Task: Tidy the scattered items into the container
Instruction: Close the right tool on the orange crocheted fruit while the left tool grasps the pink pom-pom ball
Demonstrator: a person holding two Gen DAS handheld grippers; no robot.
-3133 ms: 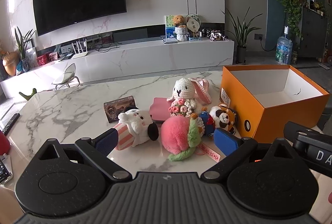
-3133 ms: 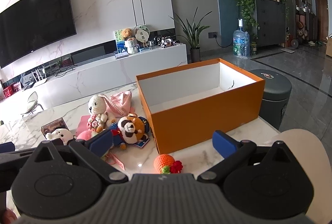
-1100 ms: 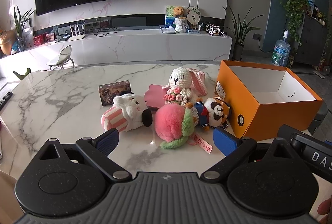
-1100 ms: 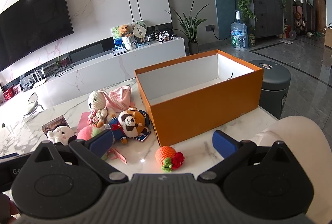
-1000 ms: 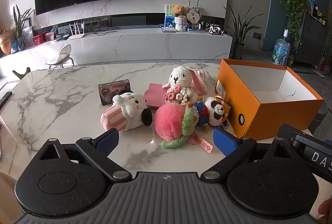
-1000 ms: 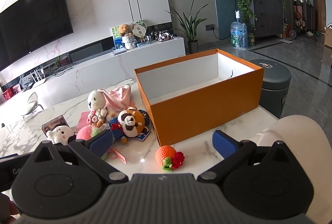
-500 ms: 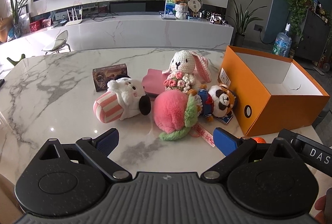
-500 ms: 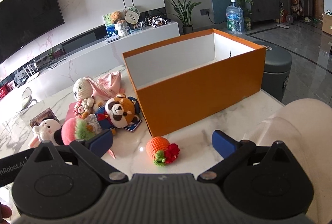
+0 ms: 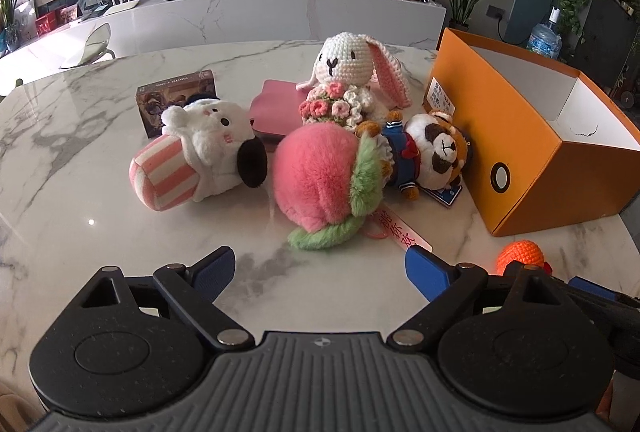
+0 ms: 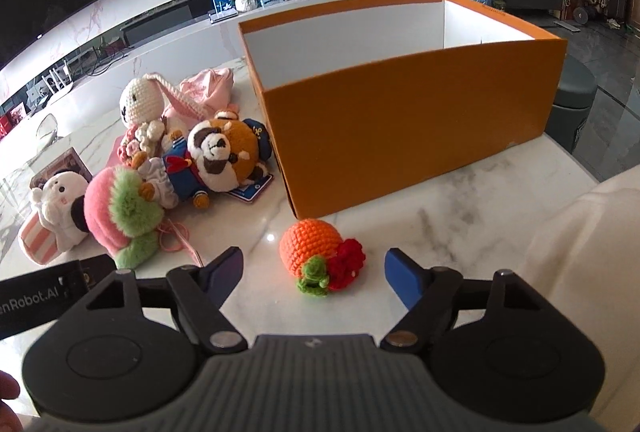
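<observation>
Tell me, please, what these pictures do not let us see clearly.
- Floor of the orange box: right wrist view, hidden by its front wall.
- Small dark box: left wrist view, half behind the white plush dog; print too small.
- Blue card: mostly under the panda plush.

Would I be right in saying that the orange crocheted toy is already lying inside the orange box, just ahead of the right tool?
Not quite: the orange crocheted toy lies on the marble table outside the orange box, as the right wrist view shows. It is just ahead of the right tool, whose jaws are closing.
</observation>
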